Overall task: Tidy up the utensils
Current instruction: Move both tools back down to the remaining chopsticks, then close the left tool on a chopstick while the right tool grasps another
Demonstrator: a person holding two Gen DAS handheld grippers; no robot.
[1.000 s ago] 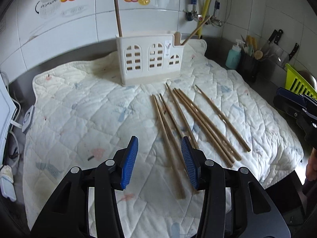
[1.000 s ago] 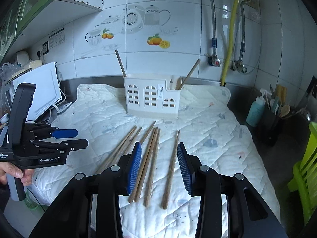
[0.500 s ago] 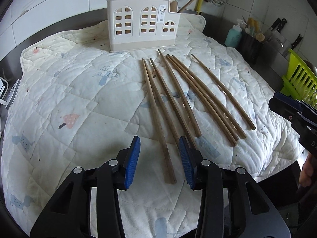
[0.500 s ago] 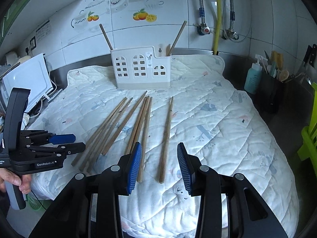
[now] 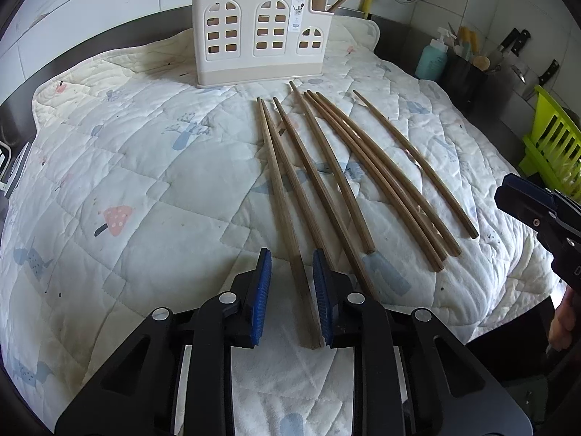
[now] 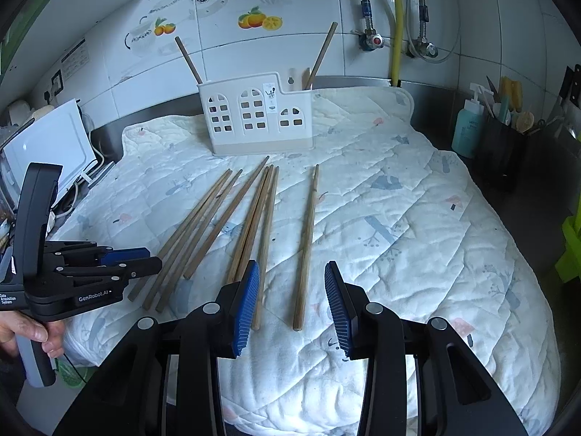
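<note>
Left gripper (image 5: 291,290) narrowing, jaws just been closing around butt end of leftmost chopstick (image 5: 281,203); stick lying between pads, left pad not yet touching. Stick's long axis running straight ahead toward holder (image 5: 261,36). Right gripper (image 6: 292,303) hanging half open above rightmost chopstick (image 6: 308,239), gripping nothing. All lying on quilted mat (image 5: 127,181), tiled wall behind.

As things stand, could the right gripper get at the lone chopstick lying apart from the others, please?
Probably yes: the right gripper is open, with the lone chopstick's near end between its fingers and only bare quilt around.
</note>
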